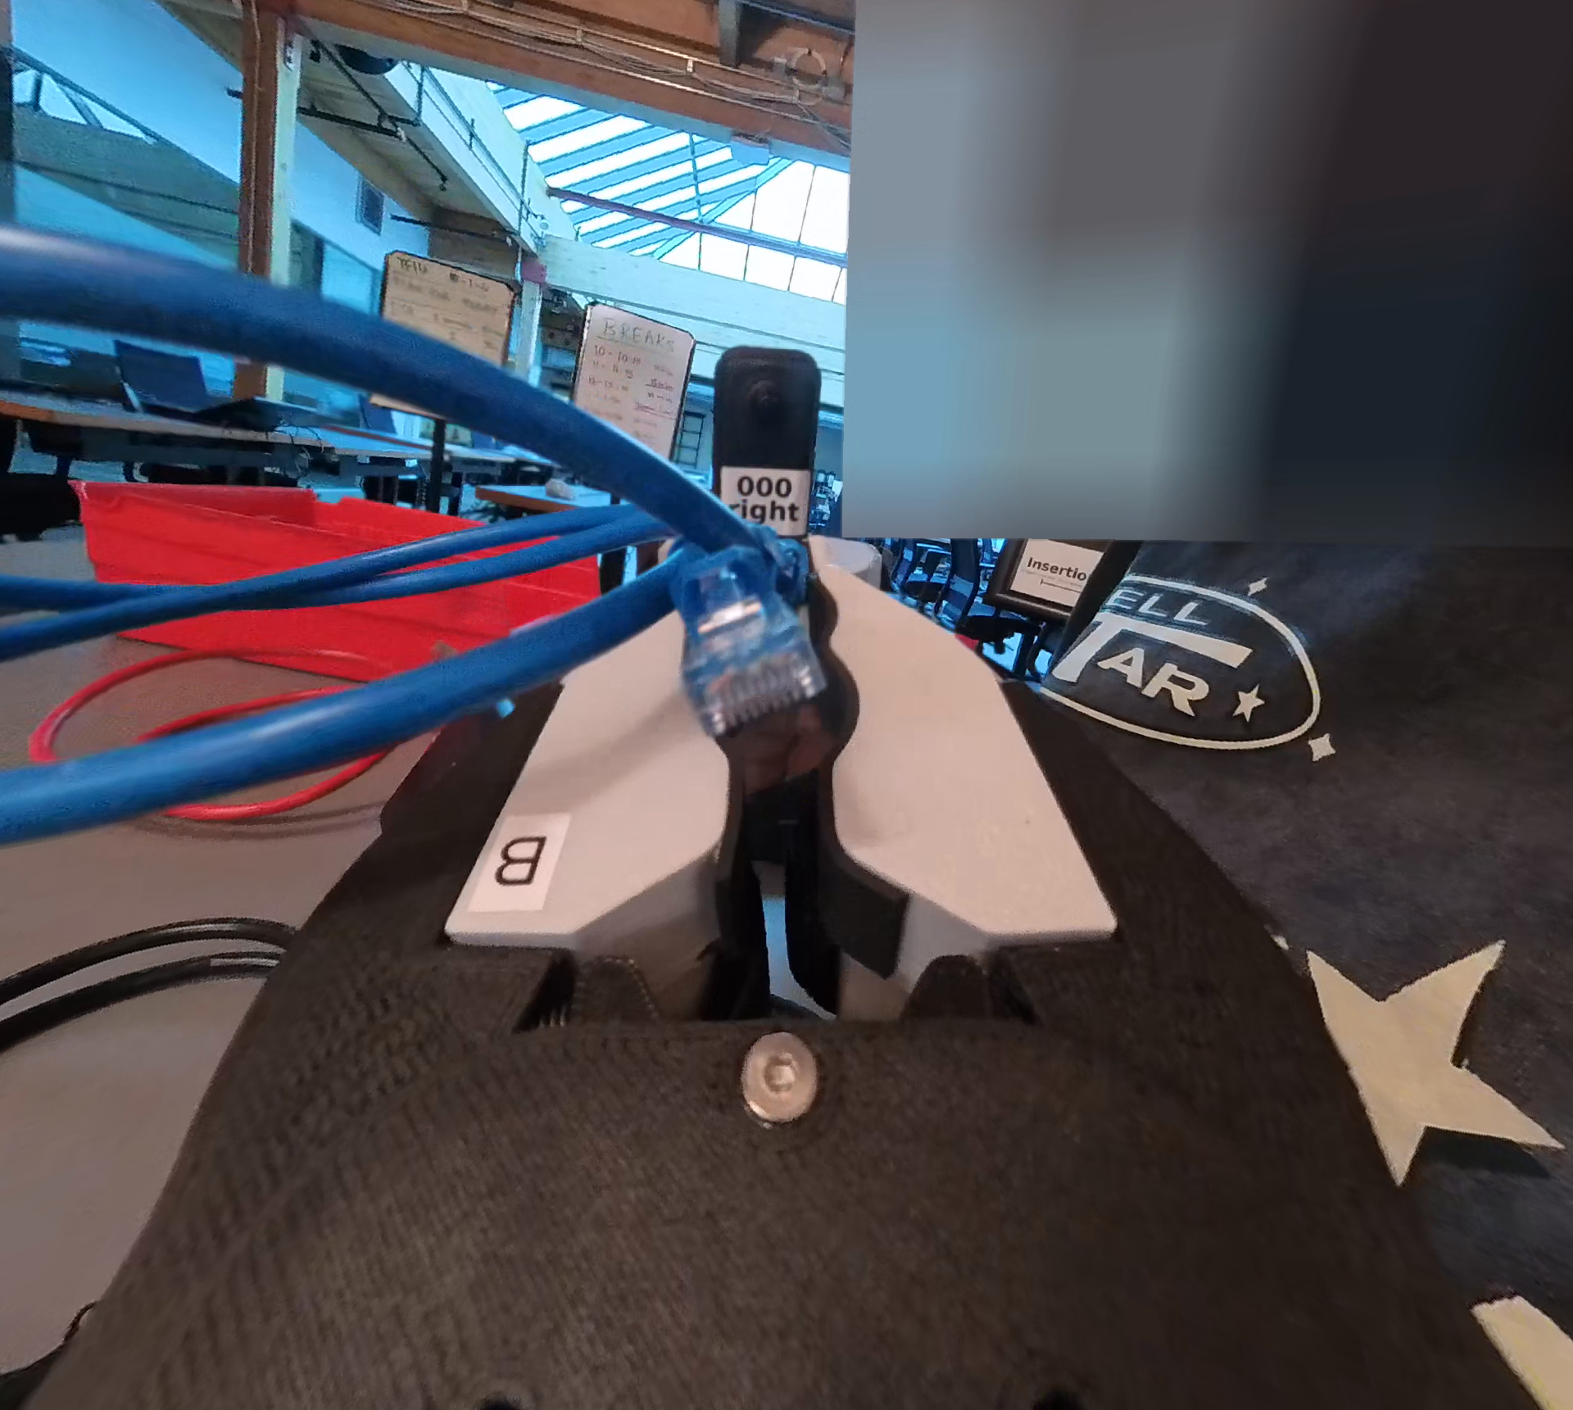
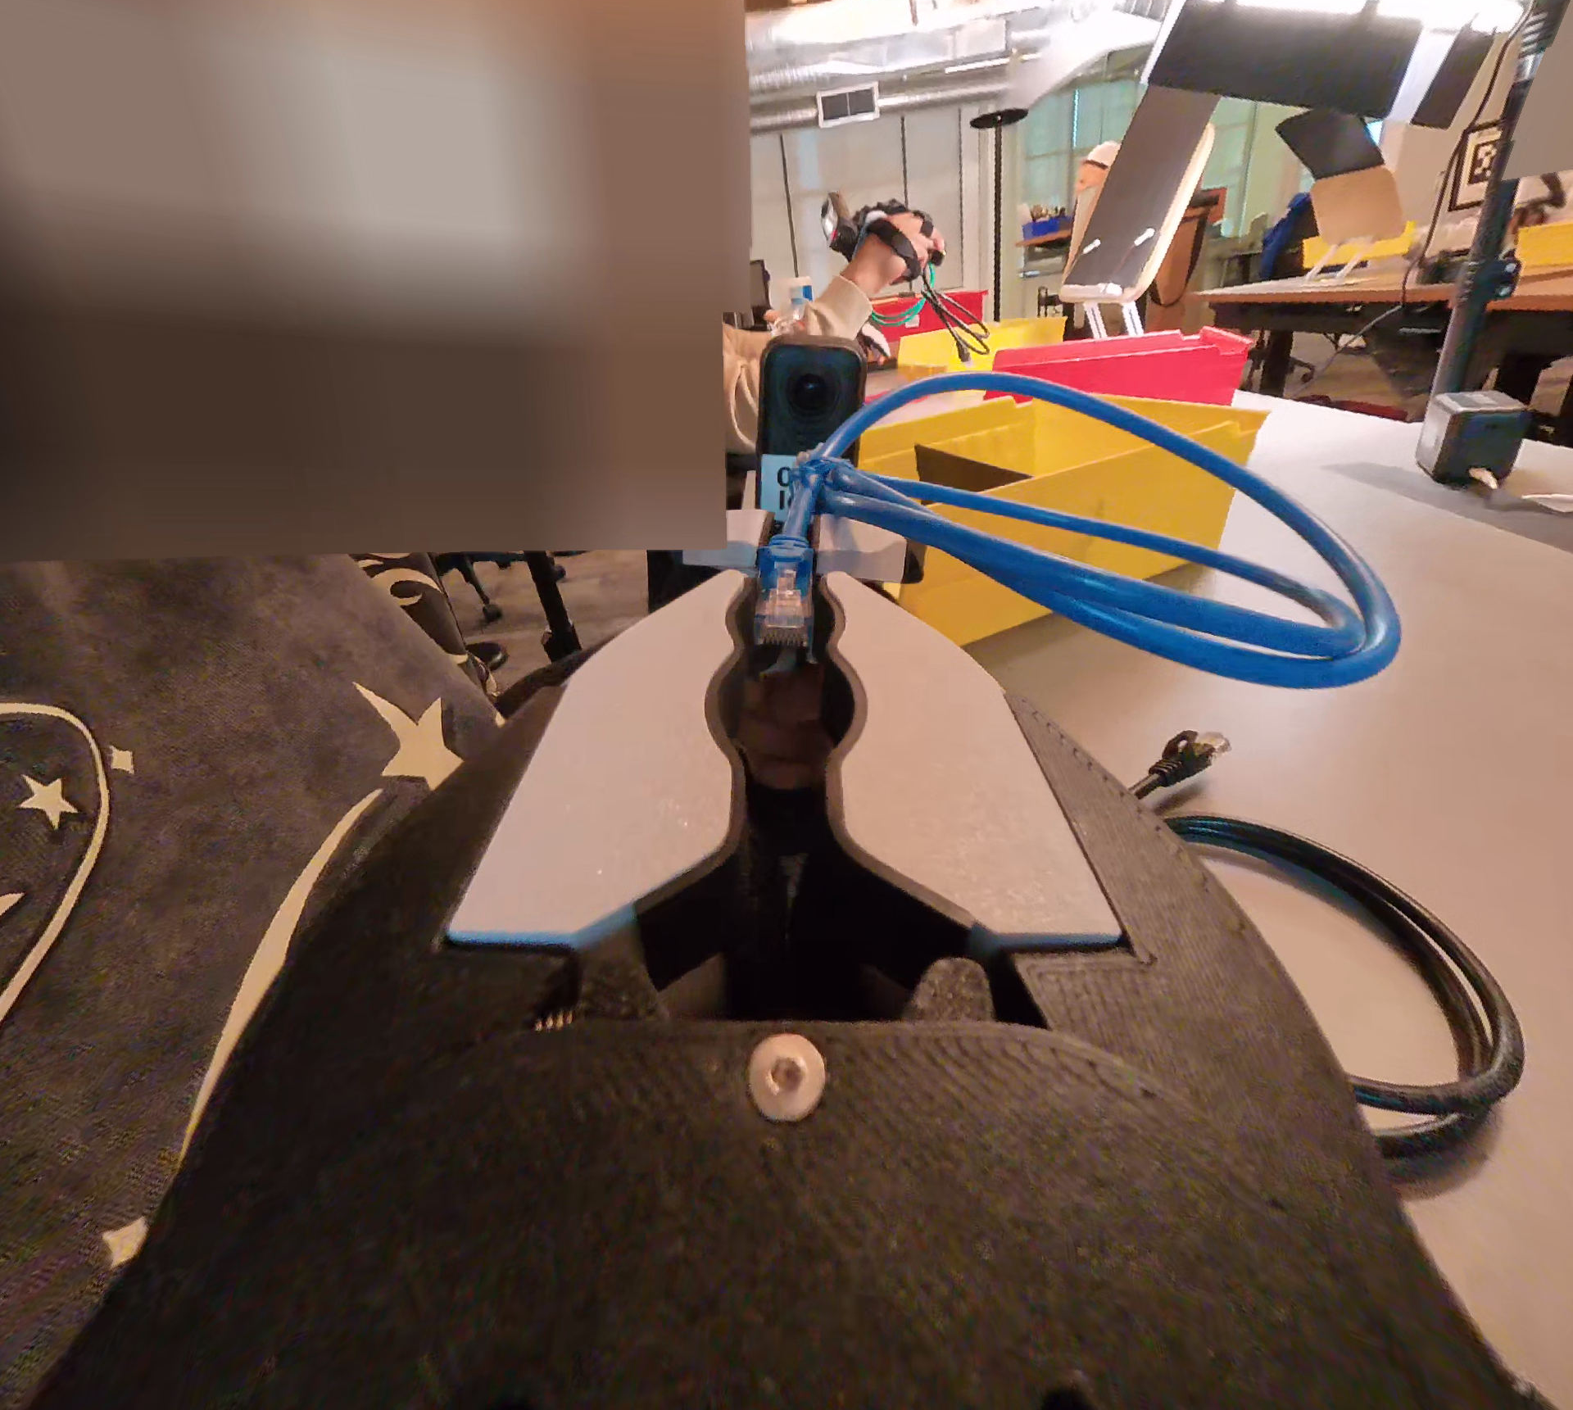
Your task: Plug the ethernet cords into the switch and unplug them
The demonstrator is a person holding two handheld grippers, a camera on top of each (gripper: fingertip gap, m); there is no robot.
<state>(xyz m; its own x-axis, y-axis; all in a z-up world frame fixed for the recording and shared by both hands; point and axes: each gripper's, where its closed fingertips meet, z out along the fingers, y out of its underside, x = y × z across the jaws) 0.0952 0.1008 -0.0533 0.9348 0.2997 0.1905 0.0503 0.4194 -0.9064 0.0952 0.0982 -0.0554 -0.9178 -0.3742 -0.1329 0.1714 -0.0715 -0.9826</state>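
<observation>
A coiled blue ethernet cord (image 1: 323,365) hangs in the air between my two grippers, which face each other tip to tip. My left gripper (image 1: 813,590) is shut on the bundle near its tie, and a clear blue plug (image 1: 749,646) hangs over its left finger. My right gripper (image 2: 781,594) is shut on the same cord (image 2: 1192,577), with the plug (image 2: 783,603) between its fingertips. The loops swing out to the right over the table. No switch is in view.
A black cord (image 2: 1447,986) with its plug (image 2: 1192,756) lies on the grey table, as does a thin red cable (image 1: 213,697). A red bin (image 1: 298,560) and a yellow bin (image 2: 1064,501) stand behind. A person's dark star-print shirt (image 1: 1277,901) is close by. The tips of both grippers are at nearly the same place.
</observation>
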